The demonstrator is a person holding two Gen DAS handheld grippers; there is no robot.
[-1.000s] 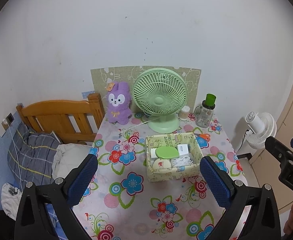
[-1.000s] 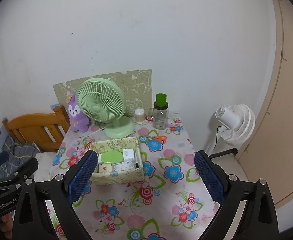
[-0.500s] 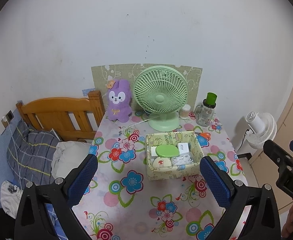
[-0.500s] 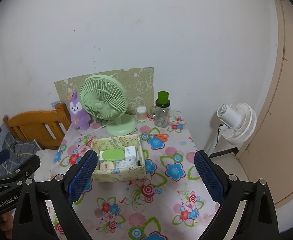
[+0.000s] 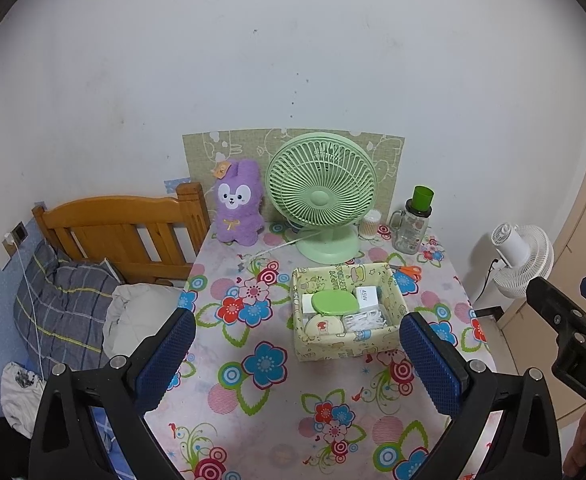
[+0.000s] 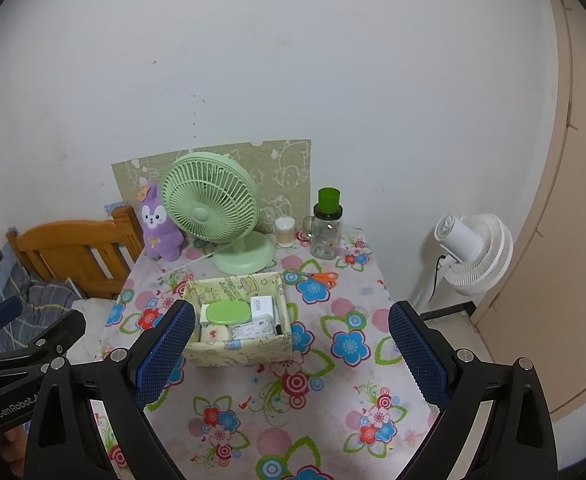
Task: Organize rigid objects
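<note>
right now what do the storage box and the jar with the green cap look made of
Storage box: probably fabric or fabric-covered card, matte, with printed cartoon walls and soft, slightly bowed edges. Jar: clear glass or hard plastic, see-through with glossy highlights; its green cap looks like translucent plastic.

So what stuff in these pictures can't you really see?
- Fabric box: its wall and the green oval lid hide the items underneath, both views.
- White charger box: print too small to read.
- Orange scissors: blades partly behind the box, left view.
- Right tool: cut off by the edge, left view.
</note>
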